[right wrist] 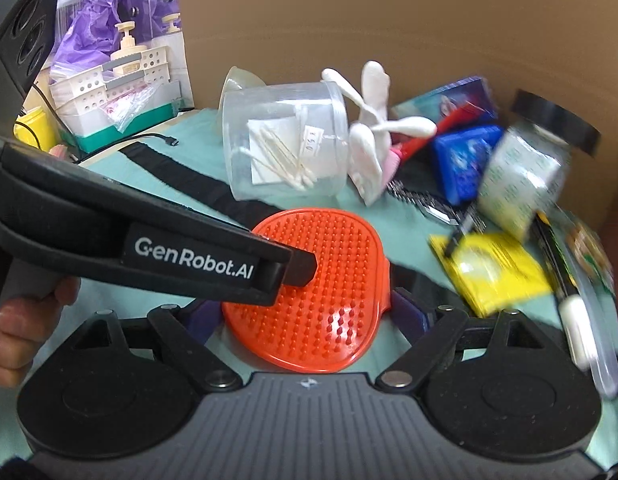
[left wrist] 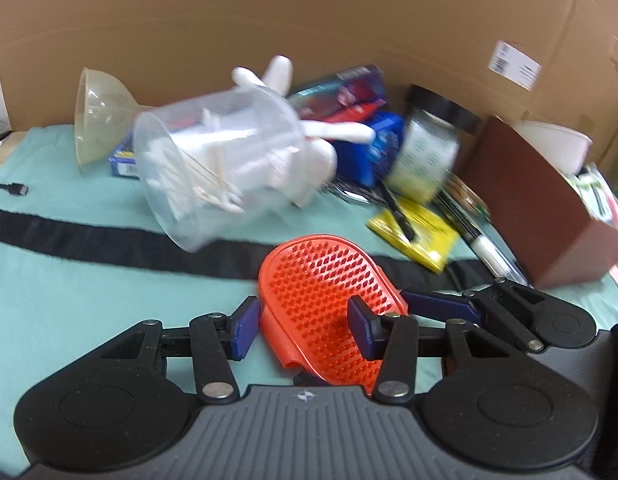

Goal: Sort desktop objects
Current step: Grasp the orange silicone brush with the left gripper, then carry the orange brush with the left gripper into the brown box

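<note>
An orange studded rubber brush (left wrist: pixel 321 292) (right wrist: pixel 321 280) lies on the teal cloth (left wrist: pixel 69 300) in front of both cameras. My left gripper (left wrist: pixel 303 328) is shut on its left part: one pad sits at the brush's left edge, the other presses on the studs. In the right wrist view one of the left gripper's fingers (right wrist: pixel 297 268) reaches in from the left onto the brush. My right gripper (right wrist: pixel 309 314) spans the brush's full width, with a pad against each side and the right edge curled up. One of its fingers (left wrist: pixel 433 300) shows at the right in the left wrist view.
Behind the brush a clear tub of cotton swabs (left wrist: pixel 213 168) lies on its side, with a white figurine (left wrist: pixel 321 148), funnel (left wrist: pixel 97 116), blue box (left wrist: pixel 381 144), black-lidded jar (left wrist: pixel 429 148), yellow packet (left wrist: pixel 417 236), marker (left wrist: pixel 489 256) and brown box (left wrist: pixel 549 208). A cardboard wall (left wrist: pixel 309 20) closes the back. A black strap (left wrist: pixel 89 236) crosses the cloth.
</note>
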